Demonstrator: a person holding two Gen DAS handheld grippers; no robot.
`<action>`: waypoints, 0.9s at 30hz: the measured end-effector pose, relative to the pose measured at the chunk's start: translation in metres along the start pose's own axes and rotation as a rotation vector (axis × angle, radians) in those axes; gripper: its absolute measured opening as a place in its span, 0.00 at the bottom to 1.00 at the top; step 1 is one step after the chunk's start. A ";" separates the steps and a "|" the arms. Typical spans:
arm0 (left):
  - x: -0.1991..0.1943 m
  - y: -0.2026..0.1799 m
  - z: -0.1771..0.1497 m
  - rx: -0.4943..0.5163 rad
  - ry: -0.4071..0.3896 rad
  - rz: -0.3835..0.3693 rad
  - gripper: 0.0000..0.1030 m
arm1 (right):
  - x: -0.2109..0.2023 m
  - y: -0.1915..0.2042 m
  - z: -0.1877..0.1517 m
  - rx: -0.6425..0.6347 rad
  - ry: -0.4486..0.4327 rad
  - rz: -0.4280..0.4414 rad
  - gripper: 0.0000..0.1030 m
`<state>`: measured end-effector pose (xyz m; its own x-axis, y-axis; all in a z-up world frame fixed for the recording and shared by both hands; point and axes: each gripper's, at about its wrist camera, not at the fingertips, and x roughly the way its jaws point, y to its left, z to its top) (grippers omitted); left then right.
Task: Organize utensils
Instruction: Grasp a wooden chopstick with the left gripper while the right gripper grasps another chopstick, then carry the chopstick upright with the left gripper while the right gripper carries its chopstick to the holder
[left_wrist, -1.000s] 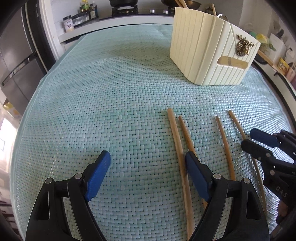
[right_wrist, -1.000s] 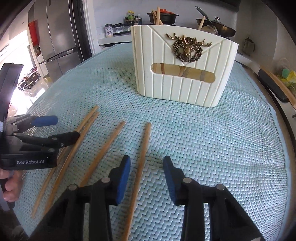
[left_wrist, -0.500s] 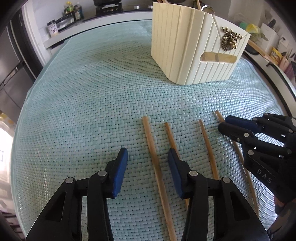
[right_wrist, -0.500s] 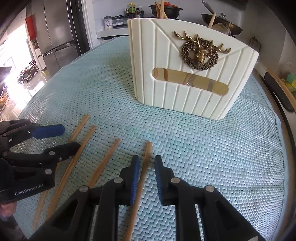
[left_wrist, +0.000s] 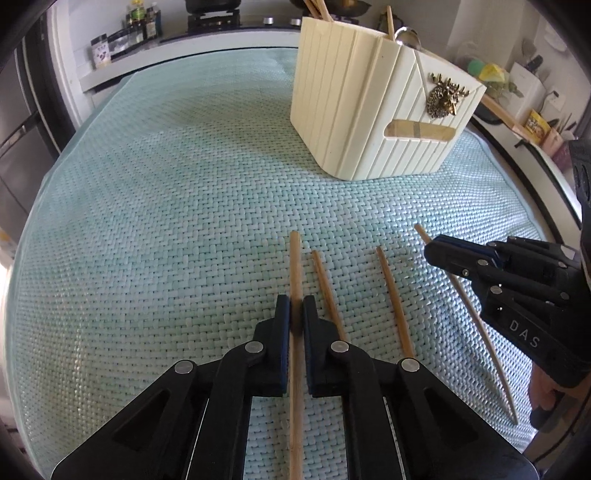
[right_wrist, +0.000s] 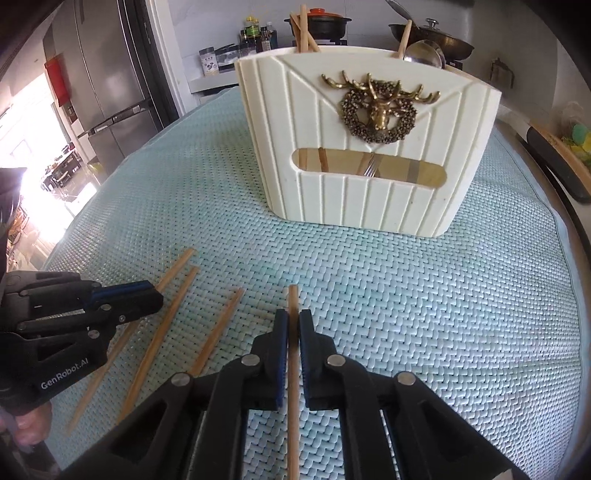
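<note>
Four wooden chopsticks lie side by side on a teal woven mat. My left gripper straddles the leftmost chopstick, its jaws closing and its blue pads pressing the stick from both sides. My right gripper grips the rightmost chopstick the same way, jaws closing with the stick between them. Each gripper shows in the other's view: the right gripper and the left gripper. Two chopsticks lie loose between them. Beyond stands a cream utensil holder with a brass deer emblem.
The holder has chopsticks, a spoon and a fork in it. A kitchen counter with bottles and pots runs behind the mat. A steel fridge stands at the left. A hand holds the left gripper's handle.
Both grippers went from open to shut around a chopstick. The left one shifted so the leftmost stick sits between its pads. The holder looks nearer in the right wrist view.
</note>
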<state>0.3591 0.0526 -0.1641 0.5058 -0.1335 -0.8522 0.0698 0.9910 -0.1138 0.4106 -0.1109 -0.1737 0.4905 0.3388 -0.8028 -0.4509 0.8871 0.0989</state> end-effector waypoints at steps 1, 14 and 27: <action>-0.006 0.002 0.000 -0.006 -0.013 -0.005 0.05 | -0.006 -0.002 0.001 0.010 -0.013 0.010 0.06; -0.124 -0.010 0.000 0.015 -0.244 -0.060 0.05 | -0.127 -0.007 0.011 0.059 -0.251 0.117 0.06; -0.166 -0.008 0.000 0.011 -0.343 -0.101 0.05 | -0.201 0.013 0.004 0.004 -0.413 0.109 0.06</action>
<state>0.2743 0.0670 -0.0215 0.7549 -0.2253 -0.6159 0.1421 0.9730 -0.1818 0.3089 -0.1667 -0.0088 0.6978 0.5275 -0.4847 -0.5145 0.8398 0.1733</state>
